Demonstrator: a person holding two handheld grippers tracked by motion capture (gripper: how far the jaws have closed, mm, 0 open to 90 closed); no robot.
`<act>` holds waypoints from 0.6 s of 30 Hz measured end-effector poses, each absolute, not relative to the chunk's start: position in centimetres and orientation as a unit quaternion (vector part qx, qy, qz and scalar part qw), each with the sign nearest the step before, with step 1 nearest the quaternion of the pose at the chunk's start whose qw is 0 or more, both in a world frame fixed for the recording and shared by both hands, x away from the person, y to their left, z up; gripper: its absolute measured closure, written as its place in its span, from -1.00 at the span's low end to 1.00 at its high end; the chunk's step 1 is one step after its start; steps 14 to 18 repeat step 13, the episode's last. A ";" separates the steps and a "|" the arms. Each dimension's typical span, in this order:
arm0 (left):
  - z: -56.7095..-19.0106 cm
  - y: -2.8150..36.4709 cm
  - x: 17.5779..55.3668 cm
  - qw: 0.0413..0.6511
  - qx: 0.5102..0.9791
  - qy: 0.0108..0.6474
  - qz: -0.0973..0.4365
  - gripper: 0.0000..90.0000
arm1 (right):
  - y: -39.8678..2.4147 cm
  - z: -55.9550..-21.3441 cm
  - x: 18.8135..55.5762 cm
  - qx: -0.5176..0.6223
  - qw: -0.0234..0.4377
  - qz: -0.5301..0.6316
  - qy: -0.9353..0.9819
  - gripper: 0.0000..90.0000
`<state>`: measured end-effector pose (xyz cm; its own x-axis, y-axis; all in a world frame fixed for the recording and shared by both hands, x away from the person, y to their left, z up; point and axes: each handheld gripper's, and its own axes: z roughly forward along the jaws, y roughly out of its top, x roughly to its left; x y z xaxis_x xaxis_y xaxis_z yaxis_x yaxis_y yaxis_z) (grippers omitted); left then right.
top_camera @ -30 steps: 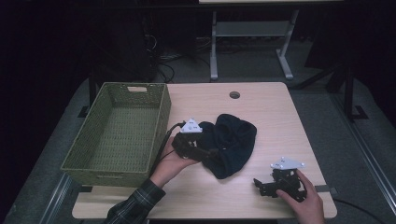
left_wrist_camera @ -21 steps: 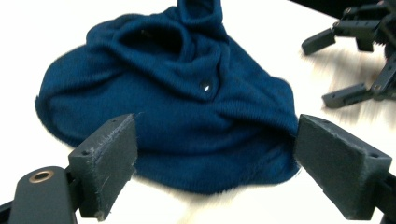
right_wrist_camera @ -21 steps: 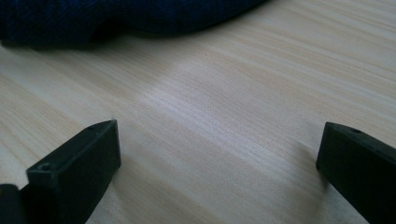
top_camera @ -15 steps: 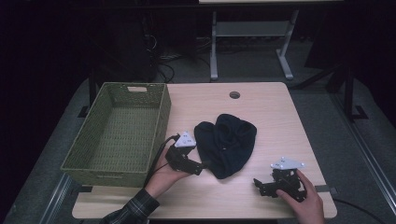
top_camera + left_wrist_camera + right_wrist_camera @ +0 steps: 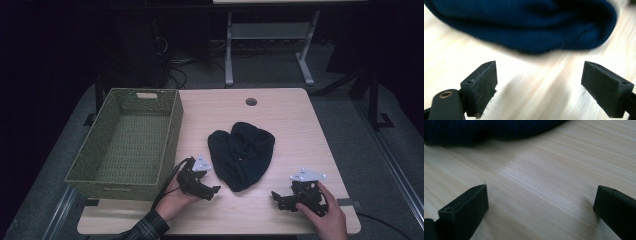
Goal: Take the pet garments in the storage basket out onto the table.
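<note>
A dark blue knit cloth (image 5: 242, 152) lies bunched in the middle of the wooden table (image 5: 280, 120). My left gripper (image 5: 214, 191) rests near the front edge, just left of the cloth's lower end, jaws wide open and empty. Its own view has the cloth (image 5: 524, 25) stretched across the top, a short way beyond the gripper (image 5: 539, 82). My right gripper (image 5: 276, 198) sits on the table at the front right, open and empty, held by a hand. In its view the cloth (image 5: 486, 130) lies past the gripper (image 5: 540, 205), at upper left.
A green woven basket (image 5: 172, 130) stands empty along the table's left side, close to my left hand. A round cable hole (image 5: 251, 101) sits near the far edge. A metal stand (image 5: 267, 35) and cables lie on the floor beyond the table.
My left gripper has drawn back from the cloth's left edge toward the front of the table. The cloth has settled flatter. The right gripper has stayed put.
</note>
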<state>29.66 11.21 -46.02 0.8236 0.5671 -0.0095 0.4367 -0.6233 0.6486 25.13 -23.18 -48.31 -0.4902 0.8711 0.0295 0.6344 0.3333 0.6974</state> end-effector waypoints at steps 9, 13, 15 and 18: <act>-47.3 11.5 29.2 0.345 0.889 0.280 0.110 -0.72 | -23.2 -48.3 25.1 0.473 0.178 0.332 0.796 -1.00; -47.8 12.0 28.9 0.372 0.878 0.278 0.117 -0.72 | -23.2 -48.3 25.1 0.472 0.178 0.332 0.797 -1.00; -47.8 12.0 28.9 0.372 0.878 0.278 0.117 -0.72 | -23.2 -48.3 25.1 0.472 0.178 0.332 0.797 -1.00; -47.8 12.0 28.9 0.372 0.878 0.278 0.117 -0.72 | -23.2 -48.3 25.1 0.472 0.178 0.332 0.797 -1.00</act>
